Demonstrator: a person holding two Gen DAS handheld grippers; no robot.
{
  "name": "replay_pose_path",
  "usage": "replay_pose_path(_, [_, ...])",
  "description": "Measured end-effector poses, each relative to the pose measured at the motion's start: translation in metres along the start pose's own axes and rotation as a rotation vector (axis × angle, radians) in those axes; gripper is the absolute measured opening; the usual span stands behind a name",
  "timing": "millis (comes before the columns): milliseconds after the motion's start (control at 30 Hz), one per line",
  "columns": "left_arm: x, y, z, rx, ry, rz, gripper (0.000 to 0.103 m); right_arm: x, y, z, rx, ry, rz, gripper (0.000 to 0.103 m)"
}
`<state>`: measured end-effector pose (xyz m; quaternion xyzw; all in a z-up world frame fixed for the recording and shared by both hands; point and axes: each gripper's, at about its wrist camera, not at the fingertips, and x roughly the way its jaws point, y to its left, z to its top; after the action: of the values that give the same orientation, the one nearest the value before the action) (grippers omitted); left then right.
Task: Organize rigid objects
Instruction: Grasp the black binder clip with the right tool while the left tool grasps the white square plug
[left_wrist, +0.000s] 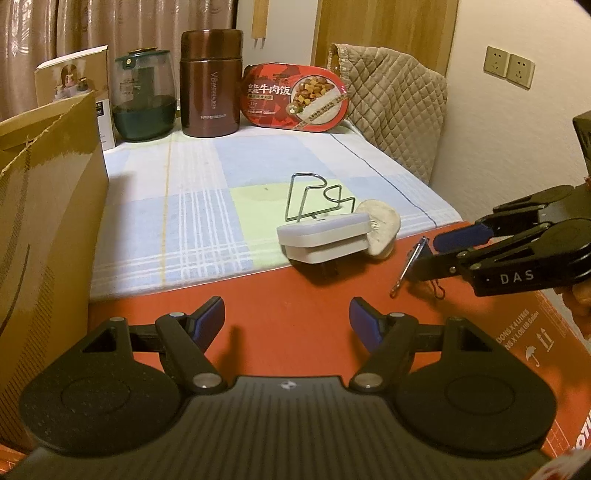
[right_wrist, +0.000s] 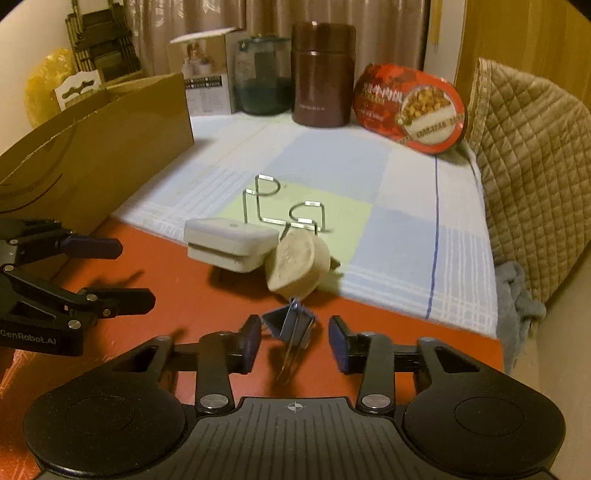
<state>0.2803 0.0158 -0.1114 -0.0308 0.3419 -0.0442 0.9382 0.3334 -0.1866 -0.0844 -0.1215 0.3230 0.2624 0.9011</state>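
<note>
A dark binder clip (right_wrist: 291, 326) with wire handles lies on the red box top between the fingers of my right gripper (right_wrist: 295, 341), which is open around it without touching. In the left wrist view the clip (left_wrist: 410, 266) shows beside my right gripper (left_wrist: 428, 254). My left gripper (left_wrist: 287, 319) is open and empty above the red surface. A white plug adapter (left_wrist: 325, 236) (right_wrist: 229, 243), a beige stone-like lump (left_wrist: 382, 229) (right_wrist: 299, 264) and a wire puzzle (left_wrist: 317, 197) (right_wrist: 284, 206) sit at the cloth's near edge.
A cardboard box (left_wrist: 44, 206) (right_wrist: 99, 140) stands at the left. At the back are a green jar (left_wrist: 144, 99), a brown thermos (left_wrist: 210, 85), a red meal box (left_wrist: 295, 98) and a quilted cover (left_wrist: 395, 103). The checked cloth (left_wrist: 184, 206) covers the table.
</note>
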Motion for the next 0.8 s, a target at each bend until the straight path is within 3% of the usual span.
replay_pose_path(300, [0.002,0.003,-0.001,-0.009,0.007,0.001,0.07,0.014,0.008,-0.006,-0.136,-0.024,0.024,0.038])
replay_pose_path(333, [0.002,0.003,-0.001,-0.008,0.007,0.0,0.07,0.014,0.008,-0.006,-0.136,-0.025,0.032,0.038])
replay_pose_path(467, [0.002,0.003,-0.001,-0.007,0.008,0.0,0.07,0.013,0.009,-0.006,-0.133,-0.017,0.042,0.019])
replay_pose_path(667, [0.003,0.002,0.002,-0.009,-0.001,-0.005,0.07,0.004,0.004,0.002,-0.056,-0.039,0.022,0.019])
replay_pose_path(800, [0.008,0.001,0.012,-0.027,-0.023,-0.009,0.07,0.003,0.002,0.012,-0.016,-0.037,-0.04,0.019])
